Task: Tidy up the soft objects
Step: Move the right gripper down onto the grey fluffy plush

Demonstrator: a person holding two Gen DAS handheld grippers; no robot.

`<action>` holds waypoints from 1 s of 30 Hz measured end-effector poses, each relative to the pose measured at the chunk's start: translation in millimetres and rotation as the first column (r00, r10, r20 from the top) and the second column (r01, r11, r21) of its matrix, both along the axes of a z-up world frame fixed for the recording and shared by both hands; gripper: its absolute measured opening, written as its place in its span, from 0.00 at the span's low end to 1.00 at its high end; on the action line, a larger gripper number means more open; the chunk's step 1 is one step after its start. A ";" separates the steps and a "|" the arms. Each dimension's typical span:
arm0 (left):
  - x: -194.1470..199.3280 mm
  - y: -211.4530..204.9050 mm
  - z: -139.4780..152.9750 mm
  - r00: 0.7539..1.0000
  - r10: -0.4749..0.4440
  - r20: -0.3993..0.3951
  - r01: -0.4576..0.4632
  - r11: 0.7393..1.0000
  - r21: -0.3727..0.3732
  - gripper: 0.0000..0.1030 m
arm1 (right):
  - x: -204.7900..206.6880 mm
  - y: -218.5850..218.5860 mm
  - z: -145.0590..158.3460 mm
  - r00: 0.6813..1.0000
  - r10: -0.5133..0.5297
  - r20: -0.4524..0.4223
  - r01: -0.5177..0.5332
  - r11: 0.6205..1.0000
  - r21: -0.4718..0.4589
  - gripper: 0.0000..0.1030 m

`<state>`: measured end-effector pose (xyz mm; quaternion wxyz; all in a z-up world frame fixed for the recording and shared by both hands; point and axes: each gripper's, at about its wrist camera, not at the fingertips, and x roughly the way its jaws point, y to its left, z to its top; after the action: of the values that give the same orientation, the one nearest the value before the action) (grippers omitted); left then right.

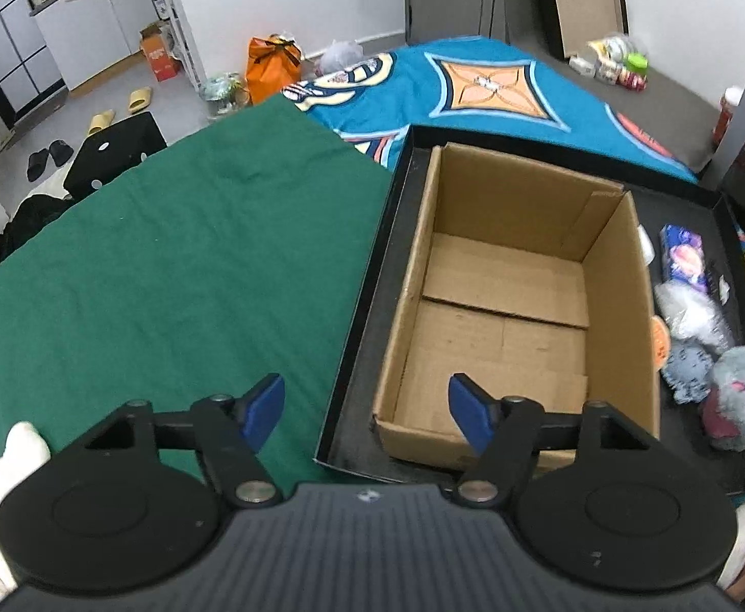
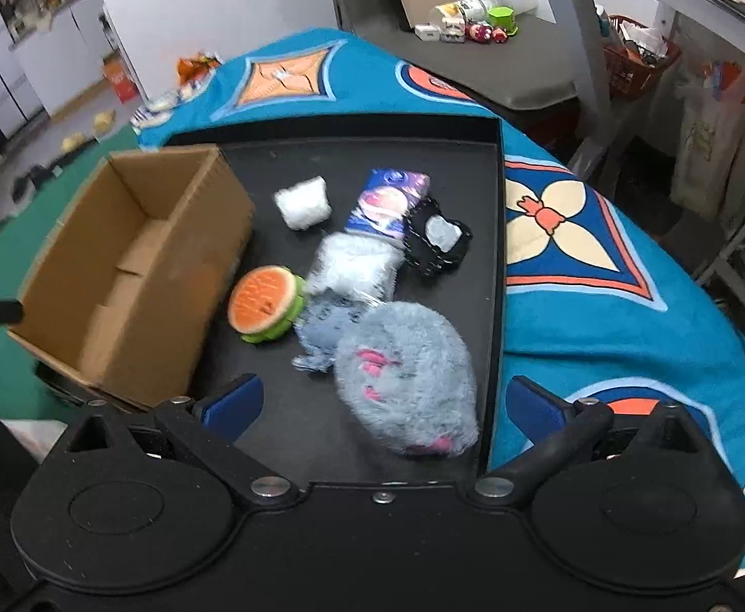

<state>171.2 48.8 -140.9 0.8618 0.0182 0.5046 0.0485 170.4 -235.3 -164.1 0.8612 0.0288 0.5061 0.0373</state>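
Lying bunched along the right half of a shallow black tray point(image 2: 495, 214): a grey plush mouse with pink marks point(image 2: 408, 382) nearest the tray's near edge, a small blue-grey plush point(image 2: 324, 329) touching it, a clear-wrapped fluffy bundle point(image 2: 357, 268) behind that, then a purple printed packet point(image 2: 390, 201) leaning over the bundle. Beside these, a white wrapped pad point(image 2: 303, 201) toward the far edge, a black knobbly pouch with a pale window point(image 2: 439, 242) near the right rim, and an orange-and-green burger toy point(image 2: 268, 303) just beside the carton wall.

Filling the tray's left half, an open cardboard box point(image 1: 505, 301), flaps gone or folded in, nothing inside; likely set there as the bin for the soft pieces, close enough that each needs only a short carry.

Hovering above the near edge, right tongs point(image 2: 380, 403) spread wide, the mouse between the blue pads but untouched; probably lined up on it because closest and bulkiest. Left tongs point(image 1: 367, 408) over the box's near-left corner, partly spread, pinching nothing; perhaps positioned to steady the box or to wait.

Beneath the tray, a bed with a blue patterned blanket point(image 2: 602, 336) and a green cloth point(image 1: 168, 265) on the left side.
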 end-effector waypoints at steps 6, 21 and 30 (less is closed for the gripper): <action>13.0 -0.7 -12.7 0.998 -0.028 -0.050 0.029 0.999 0.021 0.56 | 8.0 6.9 -13.5 0.999 0.000 -0.033 -0.001 0.999 -0.040 0.97; 30.3 4.2 -35.5 0.993 -0.040 -0.109 0.038 0.999 -0.020 0.25 | 28.9 25.2 -38.4 0.997 0.027 -0.072 -0.038 0.987 -0.156 0.83; 28.4 1.2 -36.9 0.993 -0.050 -0.104 0.048 0.999 -0.020 0.12 | 30.5 27.6 -36.0 0.997 0.027 -0.076 -0.040 0.983 -0.179 0.48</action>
<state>199.7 50.0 -177.8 0.8353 0.0257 0.5488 0.0217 200.9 -207.6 -200.1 0.8403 -0.0564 0.5392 0.0049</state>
